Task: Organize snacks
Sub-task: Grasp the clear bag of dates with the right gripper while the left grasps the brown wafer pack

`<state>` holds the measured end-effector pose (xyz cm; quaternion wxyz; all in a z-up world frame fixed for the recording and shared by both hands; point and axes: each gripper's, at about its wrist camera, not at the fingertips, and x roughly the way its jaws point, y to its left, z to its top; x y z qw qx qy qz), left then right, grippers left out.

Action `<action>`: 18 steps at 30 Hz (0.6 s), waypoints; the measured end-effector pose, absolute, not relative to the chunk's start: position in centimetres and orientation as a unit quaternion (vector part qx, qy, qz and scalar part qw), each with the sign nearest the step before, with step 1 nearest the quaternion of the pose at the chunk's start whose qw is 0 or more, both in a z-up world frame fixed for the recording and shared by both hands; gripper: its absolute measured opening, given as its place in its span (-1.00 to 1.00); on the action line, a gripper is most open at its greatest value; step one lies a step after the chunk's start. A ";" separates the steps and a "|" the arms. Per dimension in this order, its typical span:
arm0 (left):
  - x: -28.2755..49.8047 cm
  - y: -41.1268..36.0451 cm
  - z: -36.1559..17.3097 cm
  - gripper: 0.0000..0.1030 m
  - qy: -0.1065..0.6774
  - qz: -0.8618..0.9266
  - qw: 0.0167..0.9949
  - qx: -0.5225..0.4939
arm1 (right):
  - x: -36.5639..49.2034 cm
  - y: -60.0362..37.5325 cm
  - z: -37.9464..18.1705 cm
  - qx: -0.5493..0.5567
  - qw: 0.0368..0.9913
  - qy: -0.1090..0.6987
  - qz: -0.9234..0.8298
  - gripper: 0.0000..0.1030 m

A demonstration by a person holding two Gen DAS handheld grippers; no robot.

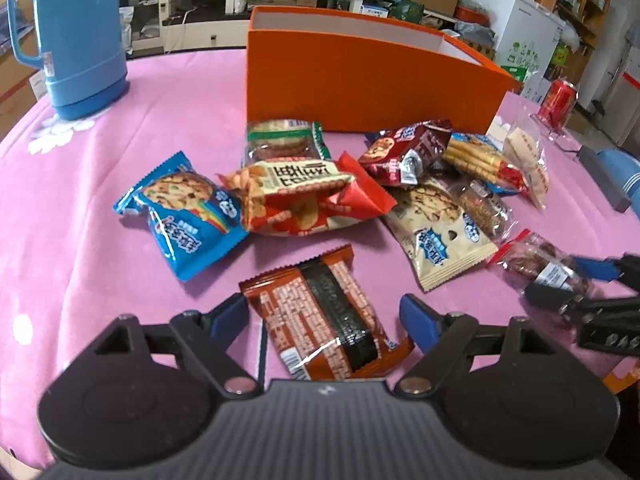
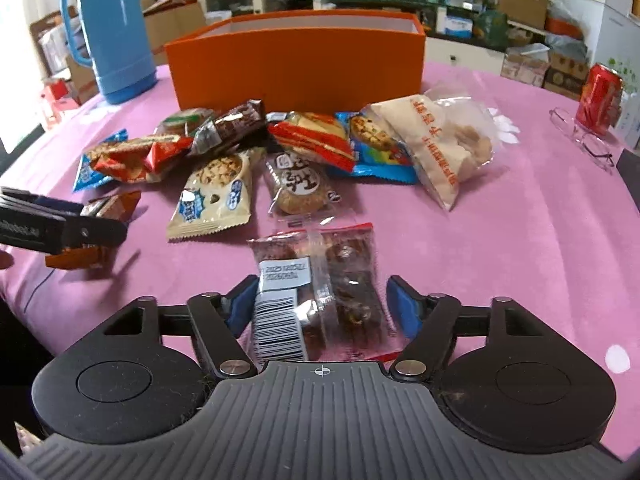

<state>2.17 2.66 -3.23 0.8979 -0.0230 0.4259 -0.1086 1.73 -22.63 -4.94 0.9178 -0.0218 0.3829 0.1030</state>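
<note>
On a pink cloth-covered table (image 2: 520, 220) in a cluttered storeroom, loose snack packets (image 2: 256, 160) lie before the orange cardboard box (image 2: 296, 68), both the left gripper (image 1: 324, 316) and right gripper (image 2: 320, 304) standing open around packets

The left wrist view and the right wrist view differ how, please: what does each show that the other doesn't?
Left only: the brown packet's whole face, between the left gripper's pads.
Right only: glasses by the can, and the clear packet's barcode, between the right gripper's pads.
Both: orange box, blue flask, snack pile and pink cloth.
</note>
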 end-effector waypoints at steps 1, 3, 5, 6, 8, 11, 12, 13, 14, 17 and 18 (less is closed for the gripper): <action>2.2 2.6 -3.3 0.59 0.426 -0.107 0.898 -0.023 | 1.8 -22.7 -4.7 -0.017 0.920 0.379 0.102 0.17; 2.2 2.5 -3.4 0.59 0.425 -0.106 0.899 -0.019 | 1.9 -22.7 -4.5 -0.013 0.923 0.372 0.101 0.36; 2.2 2.4 -3.5 0.59 0.425 -0.103 0.899 -0.015 | 2.2 -22.3 -4.4 -0.023 0.923 0.371 0.099 0.37; 2.2 2.4 -3.5 0.59 0.425 -0.102 0.899 -0.015 | 2.3 -22.1 -4.4 -0.030 0.923 0.371 0.100 0.36; 2.2 2.5 -3.5 0.59 0.425 -0.100 0.899 -0.016 | 2.3 -21.7 -4.7 -0.041 0.920 0.375 0.104 0.36; 2.2 2.4 -3.4 0.60 0.427 -0.098 0.899 -0.013 | 2.3 -21.5 -4.9 -0.048 0.918 0.378 0.104 0.36; 2.2 2.4 -3.5 0.61 0.428 -0.097 0.899 -0.011 | 2.3 -21.6 -4.9 -0.047 0.918 0.379 0.102 0.36; 2.1 2.4 -3.5 0.62 0.428 -0.094 0.899 -0.010 | 2.4 -21.7 -5.0 -0.044 0.918 0.381 0.101 0.36; 2.1 2.4 -3.5 0.62 0.429 -0.092 0.898 -0.010 | 2.5 -21.8 -5.0 -0.040 0.917 0.383 0.100 0.36; 2.0 2.6 -3.4 0.63 0.430 -0.089 0.898 -0.011 | 2.6 -21.8 -5.2 -0.037 0.915 0.389 0.099 0.36; 2.0 2.7 -3.3 0.63 0.429 -0.087 0.899 -0.011 | 2.5 -21.8 -5.2 -0.036 0.916 0.388 0.099 0.36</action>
